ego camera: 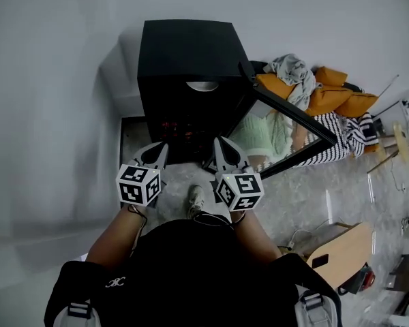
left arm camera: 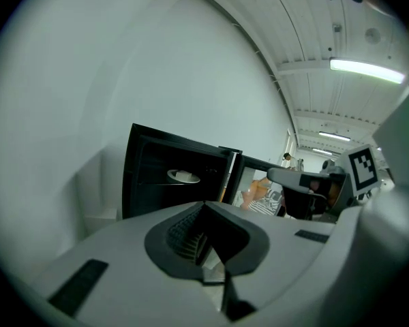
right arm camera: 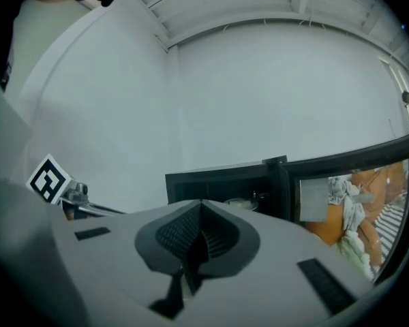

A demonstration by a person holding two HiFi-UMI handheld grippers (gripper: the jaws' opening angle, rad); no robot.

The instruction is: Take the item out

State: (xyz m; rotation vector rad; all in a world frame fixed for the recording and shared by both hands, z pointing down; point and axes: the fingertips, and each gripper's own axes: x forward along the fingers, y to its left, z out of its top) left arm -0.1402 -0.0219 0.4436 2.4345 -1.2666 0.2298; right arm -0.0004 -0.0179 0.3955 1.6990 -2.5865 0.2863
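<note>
So the left gripper [ego camera: 158, 148] and the right gripper [ego camera: 219, 144] are both clenched tight with nothing in them, held side by side and pointing at the open front of a black cabinet [ego camera: 184, 53] that stands against the wall. The white dish [ego camera: 202, 85] sits on a shelf up inside the cabinet, well apart from both grippers. The cabinet's glass door [ego camera: 286, 125] hangs open to the right, with a pile of clothes [ego camera: 307, 80] behind it.

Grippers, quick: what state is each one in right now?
Left gripper: closed, nothing between the jaws.
Right gripper: closed, nothing between the jaws.
</note>
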